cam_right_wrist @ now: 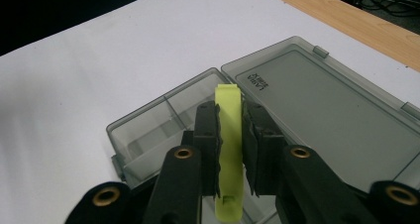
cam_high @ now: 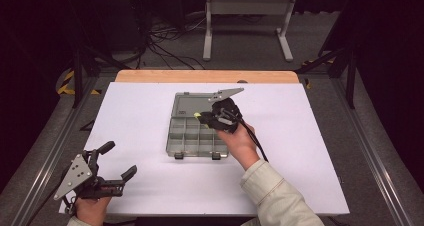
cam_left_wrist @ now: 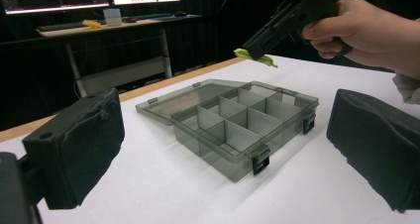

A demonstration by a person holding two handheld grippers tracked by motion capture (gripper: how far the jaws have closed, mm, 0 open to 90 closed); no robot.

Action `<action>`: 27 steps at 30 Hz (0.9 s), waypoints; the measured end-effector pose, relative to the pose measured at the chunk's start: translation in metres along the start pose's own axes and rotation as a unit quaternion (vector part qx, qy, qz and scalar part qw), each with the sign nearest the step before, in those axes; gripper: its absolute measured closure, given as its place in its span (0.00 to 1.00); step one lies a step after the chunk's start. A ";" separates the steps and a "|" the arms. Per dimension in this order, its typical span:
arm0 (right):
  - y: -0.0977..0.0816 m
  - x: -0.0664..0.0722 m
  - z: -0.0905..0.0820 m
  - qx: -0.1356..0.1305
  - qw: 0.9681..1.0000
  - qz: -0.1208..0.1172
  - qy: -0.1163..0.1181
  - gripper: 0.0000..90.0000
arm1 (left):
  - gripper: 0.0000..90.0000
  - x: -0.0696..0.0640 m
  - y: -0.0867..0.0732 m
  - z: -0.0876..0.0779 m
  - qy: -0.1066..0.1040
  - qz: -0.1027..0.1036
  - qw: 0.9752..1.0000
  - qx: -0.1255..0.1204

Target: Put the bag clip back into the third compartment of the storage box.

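A: Start at the bottom left of the high view. What is there?

B: The left gripper (cam_high: 119,160). A hand (cam_high: 91,209) holds it, but the bottom edge of the frame cuts most of the hand off. Its two jaws are wide apart and nothing is between them. In the left gripper view the two black pads (cam_left_wrist: 74,144) sit at the far left and far right, and the edges cut both off.

A: And in the middle?

B: A grey see-through box (cam_high: 192,138) lies on the white table (cam_high: 135,111). Its lid (cam_high: 190,105) is open and lies flat behind it. The box has small compartments inside. Two dark clasps are at its front edge. I cannot tell if anything lies in the compartments.

A: Now the right side.

B: The right gripper (cam_high: 204,118) is over the back part of the box, near the middle of the frame. The other hand (cam_high: 239,143) holds it, and a pale sleeve (cam_high: 272,196) runs to the bottom edge. Its jaws are clamped on a green clip (cam_right_wrist: 229,149).

A: Can you see the whole clip?

B: No. In the high view just a tiny green bit (cam_high: 198,116) peeks out. In the right gripper view its sides are hidden by the pads, and its lower end runs off the bottom of the frame. It stands up between the pads, above the back compartments, near the lid's edge.

A: Is it touching the box?

B: I cannot tell. In the left gripper view, at the upper middle, the clip (cam_left_wrist: 257,57) looks held in the air.
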State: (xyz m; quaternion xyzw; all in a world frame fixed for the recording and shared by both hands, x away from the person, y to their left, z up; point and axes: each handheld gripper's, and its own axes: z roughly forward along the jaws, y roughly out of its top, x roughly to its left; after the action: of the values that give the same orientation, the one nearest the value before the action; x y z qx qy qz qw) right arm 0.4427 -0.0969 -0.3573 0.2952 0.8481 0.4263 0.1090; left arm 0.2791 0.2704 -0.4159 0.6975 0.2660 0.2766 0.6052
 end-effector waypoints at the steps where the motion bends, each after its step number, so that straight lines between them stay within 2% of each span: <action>1: 0.001 -0.002 0.002 -0.001 1.000 0.000 -0.001 0.87 | 0.02 0.000 0.000 0.000 0.000 0.000 1.000 0.000; 9: 0.003 -0.010 0.013 0.001 1.000 0.012 -0.003 0.87 | 0.02 0.000 0.000 0.000 0.001 0.001 1.000 0.000; 15: -0.002 -0.009 0.024 0.014 1.000 0.011 -0.009 0.87 | 0.02 0.000 0.000 0.000 -0.001 0.000 1.000 0.000; 19: -0.008 -0.015 0.030 0.016 0.999 0.025 -0.014 0.87 | 0.02 0.000 0.000 0.000 -0.001 0.001 1.000 -0.001; 27: -0.016 -0.019 0.036 0.025 0.999 0.037 -0.020 0.87 | 0.02 0.000 0.000 0.000 0.000 0.000 1.000 -0.001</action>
State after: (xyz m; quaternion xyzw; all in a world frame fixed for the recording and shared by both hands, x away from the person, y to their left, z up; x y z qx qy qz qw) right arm 0.4670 -0.0914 -0.3931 0.3380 0.8443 0.4028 0.1030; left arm 0.2796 0.2703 -0.4159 0.6968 0.2658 0.2769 0.6059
